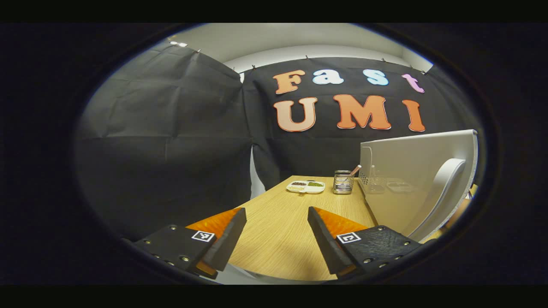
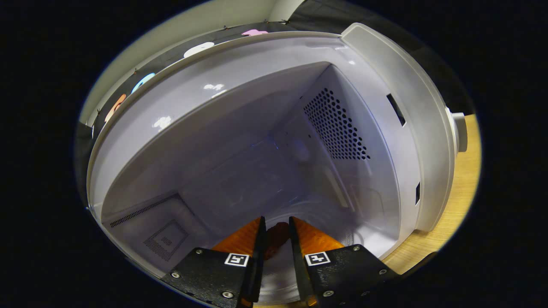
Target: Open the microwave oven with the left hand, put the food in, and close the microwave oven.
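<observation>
Left gripper view first: our left gripper (image 1: 277, 233) hovers over the wooden table (image 1: 282, 239) with its jaws wide apart and nothing between them. The microwave door (image 1: 411, 179) stands swung open at our right, its curved handle (image 1: 441, 192) near the right-hand finger, so we judge this hand the nearer one for closing. A divided plate (image 1: 305, 186) and a metal cup (image 1: 343, 182) sit far back on the table.

Right gripper view: our right gripper (image 2: 276, 239) reaches into the microwave cavity (image 2: 239, 141). The food (image 2: 276, 240), a dark reddish piece, sits straight between the nearly closed jaws, low over the cavity floor; we cannot tell whether both fingers press it.
</observation>
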`<action>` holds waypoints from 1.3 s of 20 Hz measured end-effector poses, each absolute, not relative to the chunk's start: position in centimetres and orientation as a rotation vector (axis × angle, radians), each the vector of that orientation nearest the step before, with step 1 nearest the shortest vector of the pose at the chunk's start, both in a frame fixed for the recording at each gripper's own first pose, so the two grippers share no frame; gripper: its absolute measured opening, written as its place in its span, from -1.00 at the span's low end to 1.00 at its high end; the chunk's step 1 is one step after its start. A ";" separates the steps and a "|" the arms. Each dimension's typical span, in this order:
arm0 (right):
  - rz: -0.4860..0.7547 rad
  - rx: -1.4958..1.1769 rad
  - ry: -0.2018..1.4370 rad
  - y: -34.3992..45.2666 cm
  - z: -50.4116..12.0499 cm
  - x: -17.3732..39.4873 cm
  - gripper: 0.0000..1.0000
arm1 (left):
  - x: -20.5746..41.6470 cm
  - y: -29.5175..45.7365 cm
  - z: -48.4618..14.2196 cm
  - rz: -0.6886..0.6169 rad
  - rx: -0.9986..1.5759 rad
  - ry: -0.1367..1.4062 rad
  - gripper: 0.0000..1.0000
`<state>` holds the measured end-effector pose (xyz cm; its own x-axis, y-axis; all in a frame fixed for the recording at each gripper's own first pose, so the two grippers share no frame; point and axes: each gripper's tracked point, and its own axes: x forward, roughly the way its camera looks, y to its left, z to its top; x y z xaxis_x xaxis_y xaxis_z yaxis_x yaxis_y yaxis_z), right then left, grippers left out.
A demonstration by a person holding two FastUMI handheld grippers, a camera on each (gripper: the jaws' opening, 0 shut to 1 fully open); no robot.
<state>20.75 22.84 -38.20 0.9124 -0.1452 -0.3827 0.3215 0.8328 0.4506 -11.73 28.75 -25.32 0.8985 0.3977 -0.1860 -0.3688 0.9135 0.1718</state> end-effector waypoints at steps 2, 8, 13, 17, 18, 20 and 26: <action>-0.239 0.540 0.367 22.7 -38.4 20.5 -0.24 | -11.5 28.0 -25.4 0.383 0.135 0.228 0.69; -0.187 0.411 0.318 21.8 -35.7 19.8 0.17 | -10.6 26.3 -25.8 0.345 0.129 0.230 0.74; -0.132 0.361 0.311 21.3 -33.8 16.6 0.40 | -10.3 23.8 -26.5 0.288 0.127 0.248 0.74; -0.052 0.314 0.292 20.7 -31.0 13.3 0.52 | -10.2 21.6 -26.6 0.251 0.130 0.256 0.70; -0.022 0.313 0.295 20.7 -30.2 12.5 0.54 | -10.1 20.8 -26.7 0.234 0.123 0.258 0.70; 0.021 0.308 0.302 20.3 -28.8 10.9 0.60 | -9.9 18.5 -26.8 0.191 0.107 0.257 0.69; 0.109 0.259 0.209 16.6 -22.5 7.0 0.68 | -8.5 10.6 -27.1 0.054 0.071 0.251 0.70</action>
